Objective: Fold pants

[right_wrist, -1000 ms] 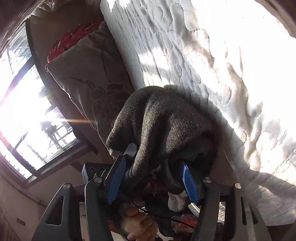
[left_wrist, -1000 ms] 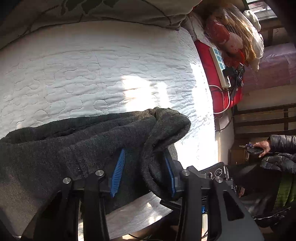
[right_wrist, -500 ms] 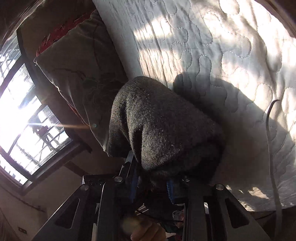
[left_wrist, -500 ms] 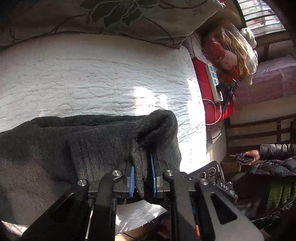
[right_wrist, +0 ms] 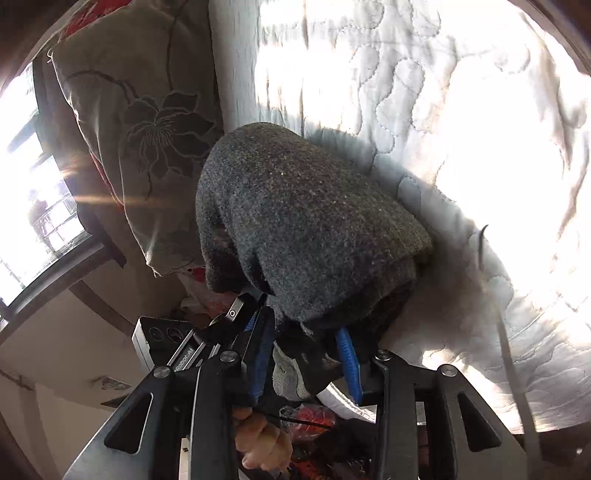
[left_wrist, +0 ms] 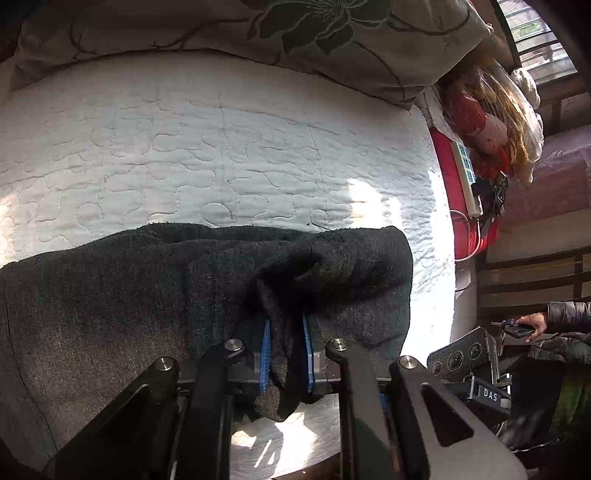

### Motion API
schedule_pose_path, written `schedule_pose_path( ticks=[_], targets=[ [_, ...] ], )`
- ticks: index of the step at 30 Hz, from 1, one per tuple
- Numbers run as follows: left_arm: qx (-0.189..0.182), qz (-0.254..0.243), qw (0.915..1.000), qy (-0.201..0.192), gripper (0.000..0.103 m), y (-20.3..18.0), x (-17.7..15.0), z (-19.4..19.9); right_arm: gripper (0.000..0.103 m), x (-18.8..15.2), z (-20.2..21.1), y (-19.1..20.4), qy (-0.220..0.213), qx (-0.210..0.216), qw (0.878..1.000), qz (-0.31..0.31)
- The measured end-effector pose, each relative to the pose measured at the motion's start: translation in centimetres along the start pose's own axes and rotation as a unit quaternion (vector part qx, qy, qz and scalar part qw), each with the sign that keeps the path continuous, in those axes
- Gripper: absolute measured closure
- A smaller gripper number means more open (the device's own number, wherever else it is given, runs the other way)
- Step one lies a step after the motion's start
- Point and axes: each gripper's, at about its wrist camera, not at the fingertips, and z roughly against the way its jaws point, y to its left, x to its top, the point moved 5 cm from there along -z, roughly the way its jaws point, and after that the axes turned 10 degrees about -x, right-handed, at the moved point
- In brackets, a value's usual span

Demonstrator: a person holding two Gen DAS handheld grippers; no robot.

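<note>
Two tools hold the dark grey pants (left_wrist: 155, 295) on the bed (left_wrist: 221, 147) now. One second ago both tools were wide apart with the cloth loose between their blue pads. Half a second ago they had closed. In this moment the left tool (left_wrist: 286, 354) is clamped tight on a bunched fold of the pants, with only a thin bit of cloth between its pads. The right tool (right_wrist: 306, 354) is also clamped on the pants, but its pads (right_wrist: 347, 360) sit a bit wider because the lump of cloth there is thick. The pants lie on the white quilted bed, close to its near edge, and a big round hump (right_wrist: 303, 221) of cloth stands up in front of the right tool. A flower pillow (left_wrist: 332, 33) rests at the far end of the bed. Since both ends are now gripped, the pants look ready to be lifted and carried over for a fold. Thick cloth could slip out of the right tool if it is pulled too fast.
</note>
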Motion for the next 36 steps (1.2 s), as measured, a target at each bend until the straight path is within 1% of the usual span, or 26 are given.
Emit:
schedule_pose_path(
  ticks=[1, 3, 4, 6, 7, 8, 9, 10, 11, 12, 14, 16, 17, 19, 20, 21, 22, 23, 25, 26, 27, 29, 30, 32, 34, 36],
  targets=[
    [-0.006, 0.005, 1.0000, -0.001, 0.089, 0.1, 0.0, 0.2, 0.067, -0.3, 0.9, 0.9, -0.005, 0.012, 1.000, 0.016],
    [-0.013, 0.013, 0.9998, 0.002, 0.089, 0.2, -0.1, 0.3, 0.067, -0.4, 2.2, 3.9, -0.034, 0.059, 0.996, 0.054],
    [-0.014, 0.016, 0.9998, 0.001, 0.089, 0.1, -0.1, 0.4, 0.064, -0.1, 2.2, 5.0, -0.043, 0.073, 0.994, 0.067],
    [-0.027, 0.025, 0.9993, 0.004, 0.089, 0.0, -0.4, 1.0, 0.063, 1.2, 0.9, 5.9, -0.048, 0.060, 0.994, 0.082],
    [-0.038, 0.036, 0.9986, 0.003, 0.089, -0.1, -0.7, 1.7, 0.064, 2.0, -0.4, 5.1, -0.032, 0.046, 0.996, 0.067],
    [-0.044, 0.044, 0.9981, -0.003, 0.089, -0.1, -0.9, 2.7, 0.072, 2.6, -1.7, 3.9, -0.020, 0.027, 0.998, 0.051],
    [-0.037, 0.042, 0.9983, -0.018, 0.089, -0.1, -1.2, 4.1, 0.078, 3.3, -2.4, 3.1, -0.020, 0.013, 0.998, 0.050],
    [-0.028, 0.032, 0.9985, -0.035, 0.089, 0.0, -1.5, 5.6, 0.097, 3.9, -2.8, 2.7, -0.027, 0.002, 0.998, 0.062],
    [-0.020, 0.026, 0.9985, -0.044, 0.089, 0.1, -2.0, 6.6, 0.103, 4.2, -2.9, 2.5, -0.026, -0.004, 0.997, 0.072],
    [-0.018, 0.024, 0.9985, -0.046, 0.089, 0.1, -2.6, 7.3, 0.103, 4.3, -2.8, 2.3, -0.023, -0.001, 0.997, 0.076],
    [-0.024, 0.020, 0.9989, -0.036, 0.089, 0.1, -4.0, 7.7, 0.103, 4.3, -2.5, 2.0, -0.016, 0.000, 0.996, 0.085],
    [0.002, 0.021, 0.9993, -0.031, 0.089, 0.5, -4.9, 6.8, 0.103, 3.9, -1.8, 1.3, -0.011, -0.004, 0.995, 0.095],
    [0.004, 0.023, 0.9994, -0.026, 0.089, 0.7, -5.2, 6.1, 0.103, 4.0, -1.6, 1.2, -0.010, -0.003, 0.996, 0.094],
    [-0.012, 0.038, 0.9991, 0.011, 0.089, 1.1, -6.3, 4.2, 0.103, 4.1, -1.3, 1.1, -0.007, 0.000, 0.996, 0.086],
    [-0.039, 0.044, 0.9976, 0.035, 0.089, 0.9, -7.2, 3.4, 0.103, 4.2, -1.7, 1.6, -0.006, 0.003, 0.997, 0.080],
    [-0.070, 0.041, 0.9956, 0.047, 0.089, 0.3, -8.3, 3.0, 0.103, 4.5, -2.0, 1.2, -0.004, 0.005, 0.997, 0.075],
    [-0.093, 0.029, 0.9942, 0.046, 0.089, -0.4, -9.4, 3.1, 0.103, 4.5, -2.0, 1.2, -0.001, 0.005, 0.997, 0.074],
    [-0.098, 0.013, 0.9944, 0.037, 0.089, -1.1, -10.3, 3.1, 0.103, 4.5, -1.8, 1.0, 0.001, 0.005, 0.997, 0.075],
    [-0.069, -0.003, 0.9976, -0.002, 0.089, -1.8, -10.9, 2.8, 0.103, 4.5, -2.2, 0.9, 0.002, 0.005, 0.997, 0.076],
    [-0.061, 0.002, 0.9979, -0.022, 0.089, -1.7, -10.7, 2.5, 0.103, 4.5, -2.4, 1.1, 0.003, 0.007, 0.997, 0.073],
    [-0.057, 0.017, 0.9976, -0.035, 0.089, -1.3, -10.3, 1.9, 0.103, 4.5, -2.3, 1.0, 0.003, 0.009, 0.998, 0.070],
    [-0.061, 0.061, 0.9944, -0.061, 0.089, -0.1, -9.3, 1.1, 0.103, 4.6, -2.2, 1.1, 0.003, 0.010, 0.998, 0.068],
    [-0.055, 0.075, 0.9921, -0.083, 0.089, 0.4, -8.6, 1.1, 0.103, 4.6, -2.1, 1.1, 0.003, 0.009, 0.997, 0.070],
    [-0.048, 0.084, 0.9871, -0.127, 0.090, 0.8, -7.8, 2.1, 0.103, 4.6, -2.0, 1.1, 0.005, 0.012, 0.997, 0.072],
    [-0.035, 0.072, 0.9828, -0.166, 0.090, 0.5, -7.6, 3.4, 0.103, 4.6, -2.0, 1.5, 0.009, 0.012, 0.997, 0.077],
    [0.006, 0.037, 0.9774, -0.208, 0.089, -0.2, -7.8, 4.9, 0.103, 4.4, -2.0, 2.0, 0.010, -0.004, 0.996, 0.093]
  ],
)
